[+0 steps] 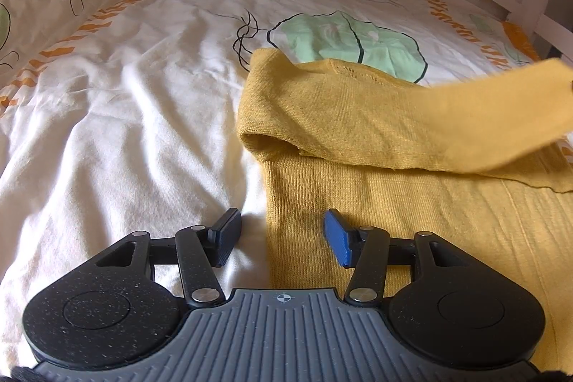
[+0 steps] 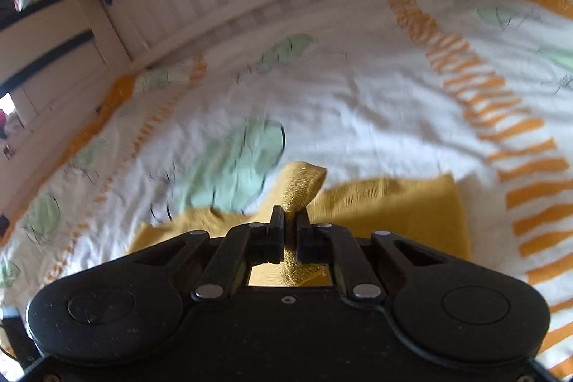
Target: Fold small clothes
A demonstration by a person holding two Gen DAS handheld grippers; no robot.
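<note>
Garment: mustard-yellow knitted small top [image 1: 412, 203] is spread on the white leaf-printed bed cover [image 1: 125, 131].
Right hand-held gripper [image 2: 290, 231]: clamped on a lifted yellow sleeve end.
Left hand-held gripper [image 1: 279, 235]: half open, empty, straddling the garment's left edge.
Sleeve axis: stretched rightward from the left-hand fold, nearer the right hand.

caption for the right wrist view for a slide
Right gripper shut on a mustard knit garment, lifting it off the leaf-print duvet.

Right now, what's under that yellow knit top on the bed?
The yellow top lies on a white duvet with green leaf prints; one leaf shows past its far edge. The right tongs grip a raised part. Whatever lies beneath the top is covered.
</note>
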